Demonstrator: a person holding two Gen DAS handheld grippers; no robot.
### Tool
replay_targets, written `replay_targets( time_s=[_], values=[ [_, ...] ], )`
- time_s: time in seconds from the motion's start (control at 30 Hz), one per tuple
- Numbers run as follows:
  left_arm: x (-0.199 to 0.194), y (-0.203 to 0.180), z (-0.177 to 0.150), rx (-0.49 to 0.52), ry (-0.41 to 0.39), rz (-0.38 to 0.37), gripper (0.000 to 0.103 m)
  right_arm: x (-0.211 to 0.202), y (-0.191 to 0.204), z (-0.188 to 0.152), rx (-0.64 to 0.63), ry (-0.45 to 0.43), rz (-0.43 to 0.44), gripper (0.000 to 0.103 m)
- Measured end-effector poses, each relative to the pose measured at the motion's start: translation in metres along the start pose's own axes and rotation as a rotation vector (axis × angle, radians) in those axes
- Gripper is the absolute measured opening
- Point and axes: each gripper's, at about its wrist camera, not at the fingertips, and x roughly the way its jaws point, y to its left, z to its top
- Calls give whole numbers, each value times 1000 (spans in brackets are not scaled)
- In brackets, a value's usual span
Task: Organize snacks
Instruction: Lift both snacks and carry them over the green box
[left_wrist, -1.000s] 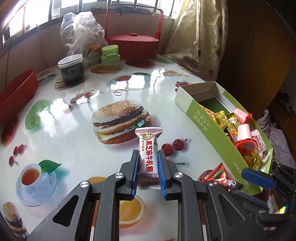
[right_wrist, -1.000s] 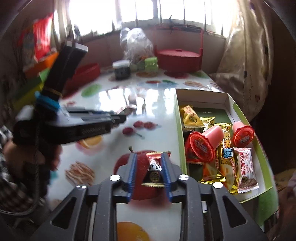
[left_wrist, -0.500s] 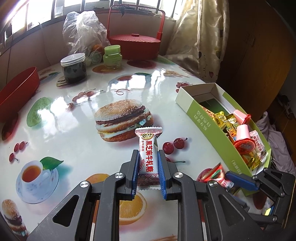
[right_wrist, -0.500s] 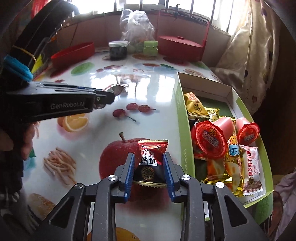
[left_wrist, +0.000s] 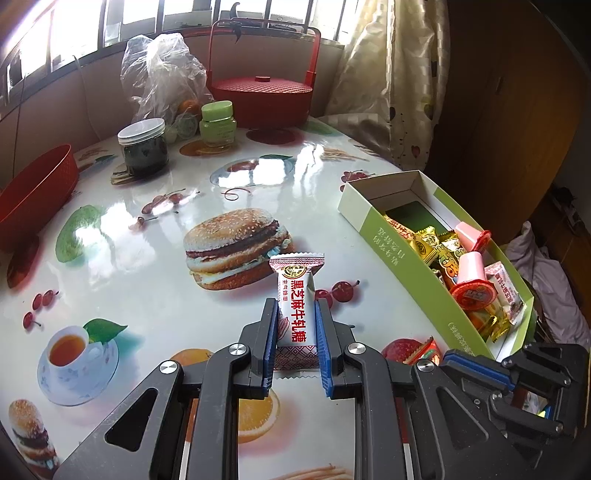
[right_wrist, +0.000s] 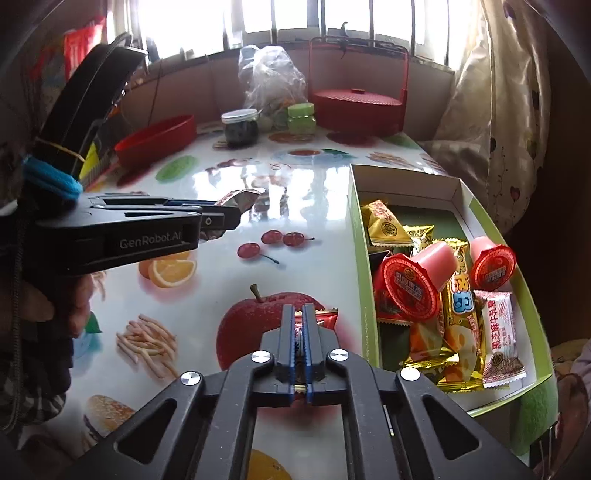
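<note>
The left tool (left_wrist: 295, 341) is clenched on a white-and-red sesame nougat candy (left_wrist: 297, 314), gripping the lower half of the wrapper so that the crimped top end stands free above the pads, lifted over the desk (left_wrist: 155, 295) near its front middle. The right tool (right_wrist: 302, 343) is squeezed nearly flat on a small red-wrapped candy (right_wrist: 325, 318), only its crinkled end poking out beside the pads, low over the printed apple near the desk's right edge; whether it has left the surface I cannot tell. Just to the right stands the green snack box (right_wrist: 360, 280), along the desk's right edge, already holding gold-wrapped sweets, two pink jelly cups (right_wrist: 417, 284) and another nougat.

Both candies should be very light, with slick, crackly film over a small firm core (the film will slide before the core does). The safest hold is likely across the body, not the flat crimped ends, which fold and slip. The nougat's grip looks sound. The red one seems pinched thin, perhaps mostly wrapper, so it may swing or drop on the way to the box.
</note>
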Motion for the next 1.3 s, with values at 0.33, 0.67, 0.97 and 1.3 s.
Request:
replay_targets(
  time_s=[0.33,0.67,0.97,1.3],
  values=[
    [0,-3,-3,2,3,-6,20,4,3,-5,-12,48,-29,32],
    [0,-2,-6,-2,3,-12,20,21,17,-10,-80,109,-80,34],
    [-6,-2,-4,-1,-9,-10,20,17,17,-10,-68,95,-38,25],
    [-17,-10,0,17,-29,-14,20,-9,7,1,-6,1,19,25]
  ],
)
